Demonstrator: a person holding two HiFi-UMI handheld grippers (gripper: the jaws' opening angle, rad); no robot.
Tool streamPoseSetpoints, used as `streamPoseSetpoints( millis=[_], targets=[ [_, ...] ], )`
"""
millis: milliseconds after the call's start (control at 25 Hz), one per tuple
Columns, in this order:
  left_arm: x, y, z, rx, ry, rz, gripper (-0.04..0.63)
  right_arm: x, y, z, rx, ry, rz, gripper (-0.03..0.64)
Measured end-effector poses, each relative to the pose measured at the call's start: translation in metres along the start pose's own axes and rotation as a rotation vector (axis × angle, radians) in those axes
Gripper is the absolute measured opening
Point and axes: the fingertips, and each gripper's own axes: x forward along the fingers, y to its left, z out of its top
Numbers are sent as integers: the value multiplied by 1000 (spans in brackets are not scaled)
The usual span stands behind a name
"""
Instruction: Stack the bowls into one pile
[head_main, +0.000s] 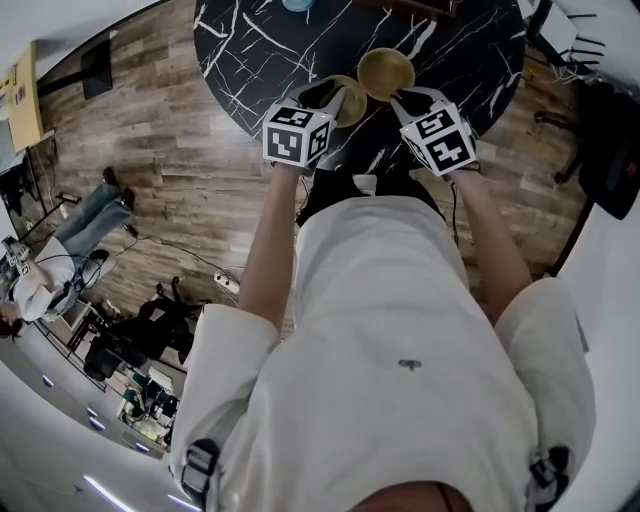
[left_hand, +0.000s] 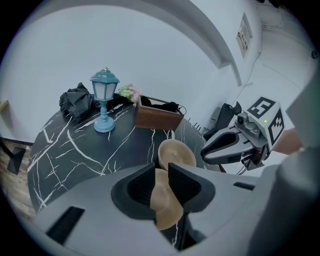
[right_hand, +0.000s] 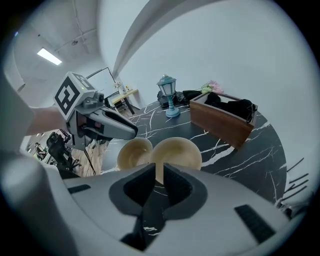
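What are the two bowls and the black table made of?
The bowls look like wood or matte plastic, I can't tell which: plain tan, dull, no shine. The table looks like black marble or a lookalike: white veins run across its dark top.

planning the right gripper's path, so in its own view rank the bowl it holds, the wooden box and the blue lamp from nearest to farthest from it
1. bowl: rim between the right gripper's jaws, centre.
2. wooden box: past the bowl, to the right.
3. blue lamp: farthest back, near centre.
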Motion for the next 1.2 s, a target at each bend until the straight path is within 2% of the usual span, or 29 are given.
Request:
streamPoseSetpoints(
  millis=[160,480,760,1200],
  targets=[
    [-1,6,-5,35,27,-26,86,2,14,0,32,-4,-10,60],
    [-5,16,-17,105,77,-96,94,11,42,-12,161,3,-55,83],
    [1,38,-29,181,135,-157,97,36,60,-23,384,-20,-93,91],
    [7,50,-43,251,186,-242,97,49,61,-32,561,-44,-193,91]
  ],
)
